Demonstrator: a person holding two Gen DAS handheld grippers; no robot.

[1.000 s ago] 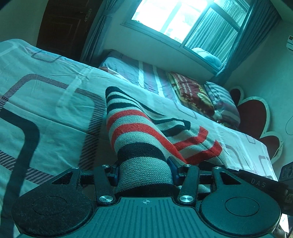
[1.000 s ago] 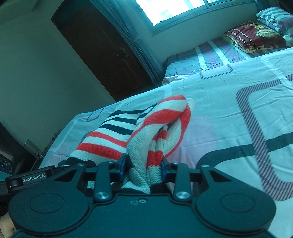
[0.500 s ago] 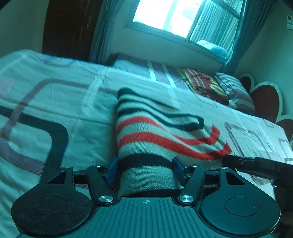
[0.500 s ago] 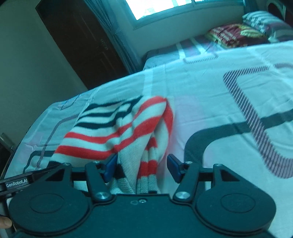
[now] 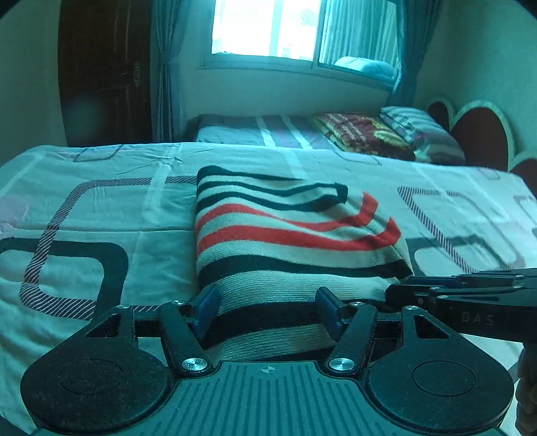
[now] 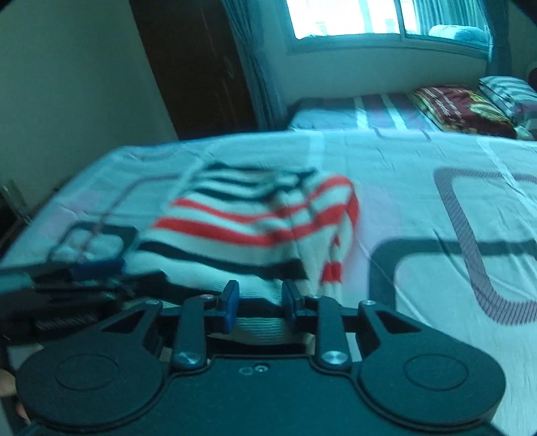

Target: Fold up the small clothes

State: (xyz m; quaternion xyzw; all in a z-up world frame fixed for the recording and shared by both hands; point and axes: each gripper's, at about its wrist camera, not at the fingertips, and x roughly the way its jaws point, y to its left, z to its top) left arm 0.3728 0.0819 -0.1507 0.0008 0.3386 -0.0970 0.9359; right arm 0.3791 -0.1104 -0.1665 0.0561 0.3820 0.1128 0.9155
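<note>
**Striped knit garment laid on bed, both claws at its near edge**

A striped knit garment (image 5: 288, 234), banded in cream, black and red, is seen lying folded on the bed (image 5: 100, 208), on a pale sheet printed with rounded dark rectangles. In the left wrist view the garment fills the centre, its near hem running toward 6 o'clock.

The left claw (image 5: 268, 310) is held spread wide. The hem lies between its blue fingers (image 5: 205, 307) without being pinched; fabric is seen passing under the claw body.

The right claw (image 6: 260, 303) is recorded at the garment's near right corner. Its blue pads (image 6: 230, 302) stand apart with cream fabric between them. Whether the fabric is touched by the pads cannot be told; this view is motion-blurred. The right claw is also seen from the side in the left view at 3 o'clock (image 5: 470, 288), just beside the garment's corner.

A doubled fold of red and cream stripes is noted along the garment's right edge in the right view.

Toward 12 o'clock, a second bed (image 5: 268, 130) with a dark red blanket (image 5: 362, 134) and a window (image 5: 302, 30) are recorded.
</note>
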